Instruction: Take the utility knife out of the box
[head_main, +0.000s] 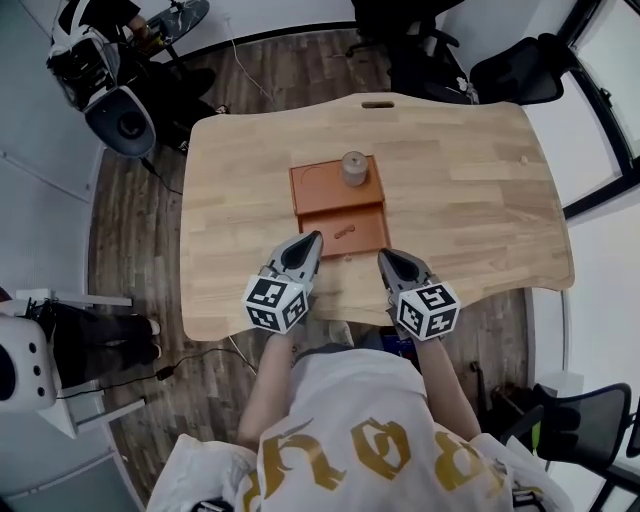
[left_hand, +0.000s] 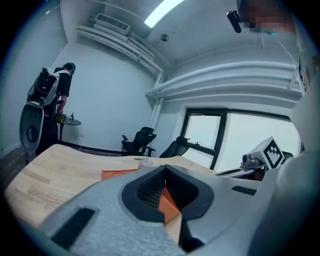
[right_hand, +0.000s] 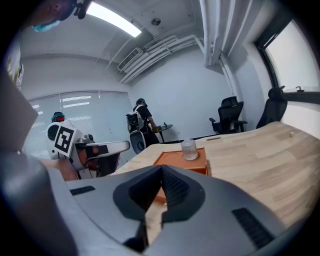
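- my left gripper has its jaws together tip to tip, with nothing clamped between them; from the head view it sits at the 7 o'clock corner of the box.
- in the left gripper view the orange of the box shows through the small gap below the meeting tips.
- my right gripper is closed on nothing as well, just beside the box's 5 o'clock corner; its own view shows the tips meeting.
- i cannot tell whether either gripper touches the box.
- the box lies near the middle of the wooden desk and has two compartments.
- the utility knife, small and slim, lies in the near compartment, at 12 o'clock from the space between my two grippers.
- a round jar stands in the far compartment, at 12 o'clock from the knife.
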